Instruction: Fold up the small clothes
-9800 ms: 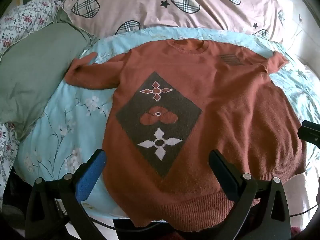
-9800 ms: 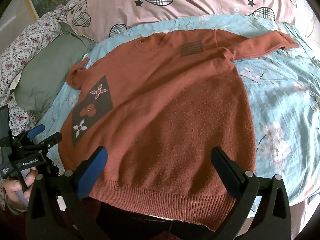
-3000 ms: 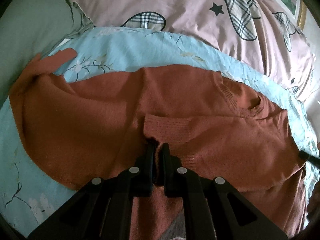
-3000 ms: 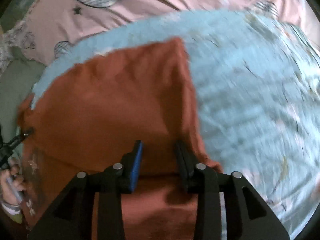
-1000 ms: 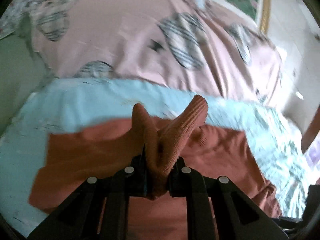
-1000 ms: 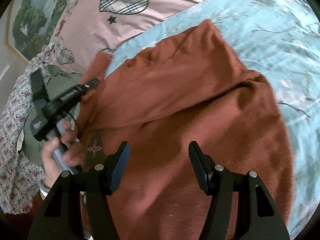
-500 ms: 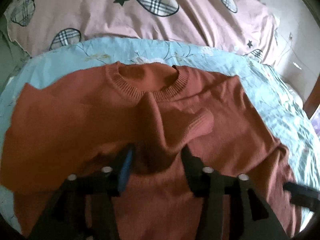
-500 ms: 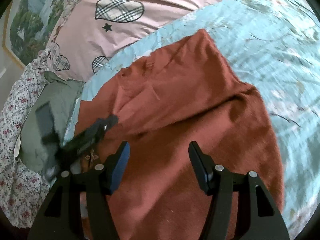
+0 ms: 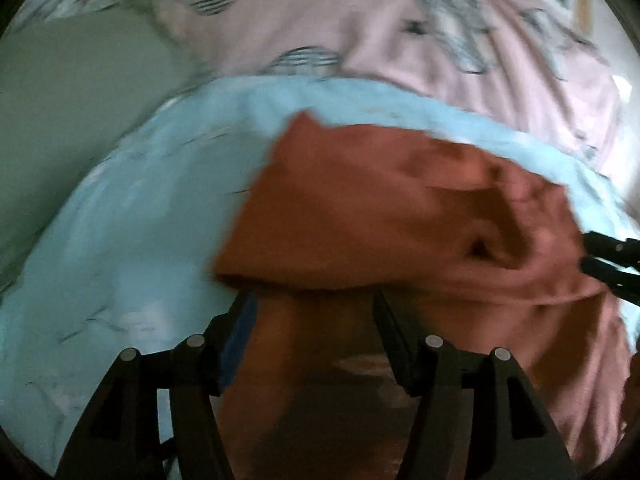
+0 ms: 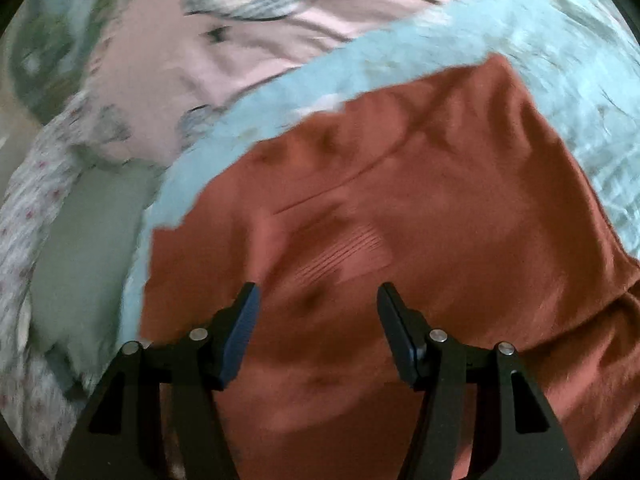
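The rust-orange sweater [image 9: 392, 208] lies on the light blue floral bedsheet [image 9: 132, 216] with both sleeves folded in over its body. It also fills the right wrist view [image 10: 420, 220], where a ribbed sleeve cuff [image 10: 344, 252] lies on top. My left gripper [image 9: 314, 316] is open and empty, low over the sweater's left part. My right gripper [image 10: 318, 308] is open and empty just above the sweater; its tip shows in the left wrist view [image 9: 608, 258]. Both views are blurred.
A pink quilt with plaid hearts [image 9: 360, 28] lies beyond the sweater. A green pillow [image 9: 68, 92] sits at the left, and shows in the right wrist view [image 10: 88, 248] beside a floral cover [image 10: 24, 208].
My left gripper has let go of the sleeve, opened wider and swung left over the sweater's left edge. My right gripper has moved closer over the folded sleeves.
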Demonstrator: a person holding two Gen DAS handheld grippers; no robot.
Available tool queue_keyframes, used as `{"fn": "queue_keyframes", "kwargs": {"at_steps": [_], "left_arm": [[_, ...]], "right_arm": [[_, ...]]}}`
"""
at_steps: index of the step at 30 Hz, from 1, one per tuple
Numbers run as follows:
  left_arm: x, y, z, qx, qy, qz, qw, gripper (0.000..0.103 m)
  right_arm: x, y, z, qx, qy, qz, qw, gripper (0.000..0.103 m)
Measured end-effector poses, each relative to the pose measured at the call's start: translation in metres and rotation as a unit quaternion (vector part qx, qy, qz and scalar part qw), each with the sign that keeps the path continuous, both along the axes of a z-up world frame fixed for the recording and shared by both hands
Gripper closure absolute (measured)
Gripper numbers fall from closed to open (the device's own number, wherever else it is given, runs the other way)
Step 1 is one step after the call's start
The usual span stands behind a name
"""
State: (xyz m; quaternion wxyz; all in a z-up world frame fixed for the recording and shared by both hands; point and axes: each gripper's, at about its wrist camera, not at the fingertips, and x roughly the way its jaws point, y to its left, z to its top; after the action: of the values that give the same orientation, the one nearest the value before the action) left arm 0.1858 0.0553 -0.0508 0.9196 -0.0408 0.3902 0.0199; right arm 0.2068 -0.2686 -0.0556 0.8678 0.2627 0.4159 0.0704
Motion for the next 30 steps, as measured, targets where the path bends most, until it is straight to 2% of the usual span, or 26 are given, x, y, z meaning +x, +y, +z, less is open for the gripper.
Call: {"fn": "queue_keyframes", "kwargs": {"at_steps": [2, 5, 6, 7, 8, 9, 13, 16, 18, 22, 26, 30], "left_arm": [[0.007, 0.024, -0.007, -0.005, 0.013, 0.030, 0.9994, 0.042], [0.013, 0.044, -0.013, -0.026, 0.021, 0.049, 0.9983, 0.042], [0.015, 0.045, -0.014, -0.027, 0.021, 0.052, 0.9981, 0.042], [0.017, 0.047, -0.016, -0.029, 0.022, 0.053, 0.9979, 0.042], [0.019, 0.047, -0.019, -0.029, 0.026, 0.054, 0.9978, 0.042], [0.021, 0.045, -0.022, -0.025, 0.032, 0.052, 0.9978, 0.042], [0.028, 0.034, -0.026, -0.001, 0.043, 0.040, 0.9983, 0.042], [0.031, 0.037, -0.026, -0.004, 0.046, 0.043, 0.9980, 0.042], [0.033, 0.038, -0.025, -0.007, 0.045, 0.047, 0.9978, 0.042], [0.037, 0.033, -0.027, -0.005, 0.046, 0.048, 0.9978, 0.042], [0.034, 0.026, -0.028, 0.012, 0.040, 0.049, 0.9979, 0.042], [0.028, 0.045, -0.028, -0.032, 0.034, 0.077, 0.9959, 0.042]], "right_arm": [[0.011, -0.011, -0.011, 0.007, 0.007, -0.037, 0.999, 0.041], [0.031, -0.015, -0.025, 0.038, 0.018, -0.036, 0.998, 0.041], [0.036, -0.012, -0.027, 0.040, 0.020, -0.028, 0.999, 0.047], [0.041, -0.007, -0.028, 0.041, 0.020, -0.014, 0.999, 0.070], [0.045, -0.003, -0.028, 0.043, 0.024, 0.001, 0.999, 0.085], [0.046, 0.000, -0.025, 0.050, 0.025, 0.011, 0.998, 0.091], [0.025, -0.010, 0.011, 0.056, -0.037, 0.004, 0.998, 0.093], [0.000, -0.047, 0.040, 0.062, -0.082, -0.041, 0.994, 0.093], [-0.015, -0.072, 0.049, 0.041, -0.097, -0.076, 0.992, 0.093], [-0.029, -0.107, 0.036, 0.028, -0.072, -0.104, 0.992, 0.093], [-0.029, -0.108, 0.013, 0.014, -0.037, -0.105, 0.994, 0.093], [-0.030, -0.101, 0.005, 0.022, -0.031, -0.097, 0.995, 0.093]]}}
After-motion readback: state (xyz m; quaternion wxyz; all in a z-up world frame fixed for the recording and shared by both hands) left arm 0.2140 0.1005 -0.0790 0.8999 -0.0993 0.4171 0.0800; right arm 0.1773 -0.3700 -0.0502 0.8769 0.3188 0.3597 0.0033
